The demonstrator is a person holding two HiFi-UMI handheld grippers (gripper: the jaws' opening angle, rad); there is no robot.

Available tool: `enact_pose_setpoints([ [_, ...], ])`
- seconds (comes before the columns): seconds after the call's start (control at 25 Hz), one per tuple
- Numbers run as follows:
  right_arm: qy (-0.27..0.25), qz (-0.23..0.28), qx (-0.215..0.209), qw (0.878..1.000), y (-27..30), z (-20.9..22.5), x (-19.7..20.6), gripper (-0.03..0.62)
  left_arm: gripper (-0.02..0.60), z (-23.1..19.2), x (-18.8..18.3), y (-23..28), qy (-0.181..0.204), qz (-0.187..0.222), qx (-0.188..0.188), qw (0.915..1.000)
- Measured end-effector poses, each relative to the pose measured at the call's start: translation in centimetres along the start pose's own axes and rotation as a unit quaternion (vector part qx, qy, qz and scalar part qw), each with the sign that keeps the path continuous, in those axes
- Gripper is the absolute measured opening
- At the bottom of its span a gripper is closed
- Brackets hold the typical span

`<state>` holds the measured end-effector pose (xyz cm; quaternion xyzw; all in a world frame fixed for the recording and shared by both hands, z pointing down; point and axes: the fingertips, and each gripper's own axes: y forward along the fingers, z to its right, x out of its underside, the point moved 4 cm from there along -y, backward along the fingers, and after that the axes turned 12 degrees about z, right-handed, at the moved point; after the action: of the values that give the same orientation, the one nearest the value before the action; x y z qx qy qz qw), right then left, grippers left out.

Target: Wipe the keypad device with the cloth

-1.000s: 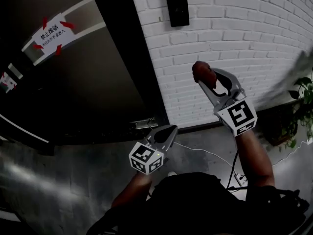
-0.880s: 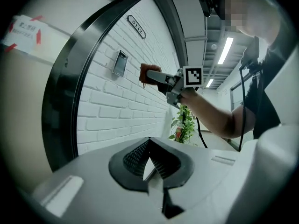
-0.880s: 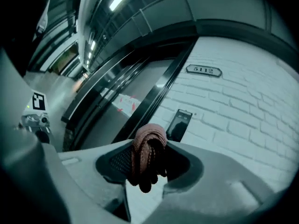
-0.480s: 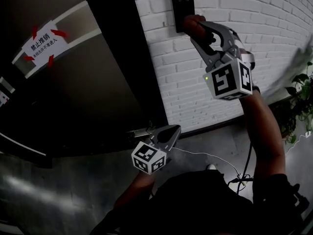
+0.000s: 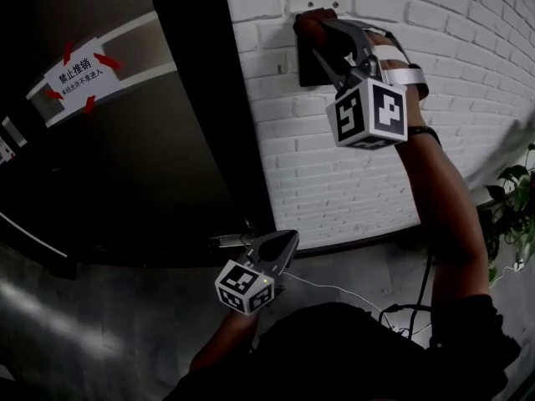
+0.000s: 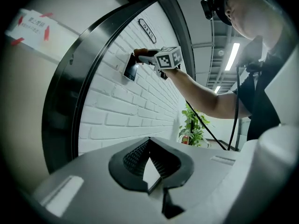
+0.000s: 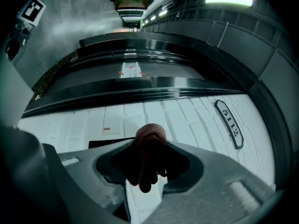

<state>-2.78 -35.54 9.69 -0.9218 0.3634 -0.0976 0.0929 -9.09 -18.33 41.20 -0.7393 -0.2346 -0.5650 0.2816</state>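
R gripper clamped on red cloth (bunched); white brick wall behind, keypad device just left.

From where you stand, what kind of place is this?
Probably an indoor corridor at a room entrance: a dark door with a taped notice, a keypad device on the white brick wall, and a number plate.

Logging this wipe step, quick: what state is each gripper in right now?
Left gripper: closed, holding nothing.
Right gripper: closed on the bunched reddish-brown cloth.
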Motion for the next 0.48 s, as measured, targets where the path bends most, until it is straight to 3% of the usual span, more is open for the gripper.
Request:
enact_pose_setpoints([
  [0.48, 0.007, 0.005, -0.001, 1.000, 2.1, -1.0, 2.3, 0.141, 0.015, -0.4, 0.4, 0.1, 0.003, -0.002, -0.036, 0.9994],
])
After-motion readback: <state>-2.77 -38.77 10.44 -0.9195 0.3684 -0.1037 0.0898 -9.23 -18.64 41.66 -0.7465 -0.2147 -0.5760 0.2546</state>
